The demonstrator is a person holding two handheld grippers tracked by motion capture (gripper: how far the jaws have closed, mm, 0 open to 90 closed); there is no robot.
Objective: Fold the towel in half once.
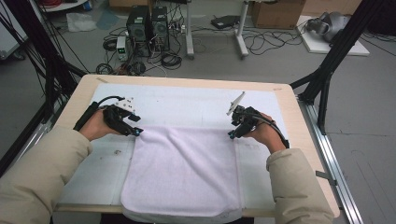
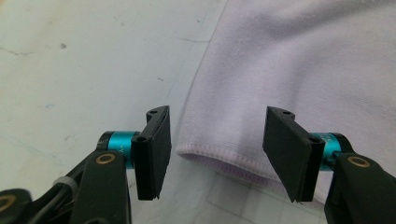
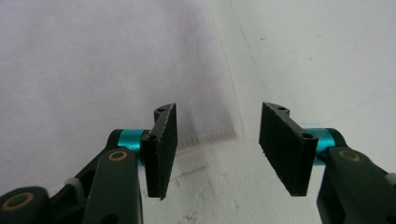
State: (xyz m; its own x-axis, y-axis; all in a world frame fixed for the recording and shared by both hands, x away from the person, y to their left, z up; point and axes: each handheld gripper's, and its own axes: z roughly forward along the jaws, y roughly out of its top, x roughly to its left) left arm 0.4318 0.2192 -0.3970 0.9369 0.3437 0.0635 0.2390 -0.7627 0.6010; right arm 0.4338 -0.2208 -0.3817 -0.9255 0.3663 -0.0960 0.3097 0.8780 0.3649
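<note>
We hold a hand-held gripper in each hand, and both are at the far corners of the soft pale purple towel (image 1: 182, 170). The towel lies flat in the middle of the white mat (image 1: 196, 105) on the round-cornered wooden table (image 1: 306, 154), and its near edge hangs a bit over the table edge at 6 o'clock.

The left hand-held gripper (image 1: 135, 130) is at the towel's 11 o'clock corner. Its jaws are wide apart and hold nothing. In the left gripper view the stitched corner hem (image 2: 219, 156) sits right between the two black pads (image 2: 156, 149).

The right hand-held gripper (image 1: 233, 133) is at the 1 o'clock corner, also spread apart and empty. In the right gripper view the corner lies between the jaws, closer to one pad.

We think the step is to pinch both corners. To do it well, we should push each lower jaw under the hem, so we catch cloth and not the mat. Squeeze both at the same time, so the towel stays straight.

There is lots of bare mat toward 12 o'clock for moving. The sides at 3 and 9 o'clock have less room. We cannot tell if the towel is one layer or two.
</note>
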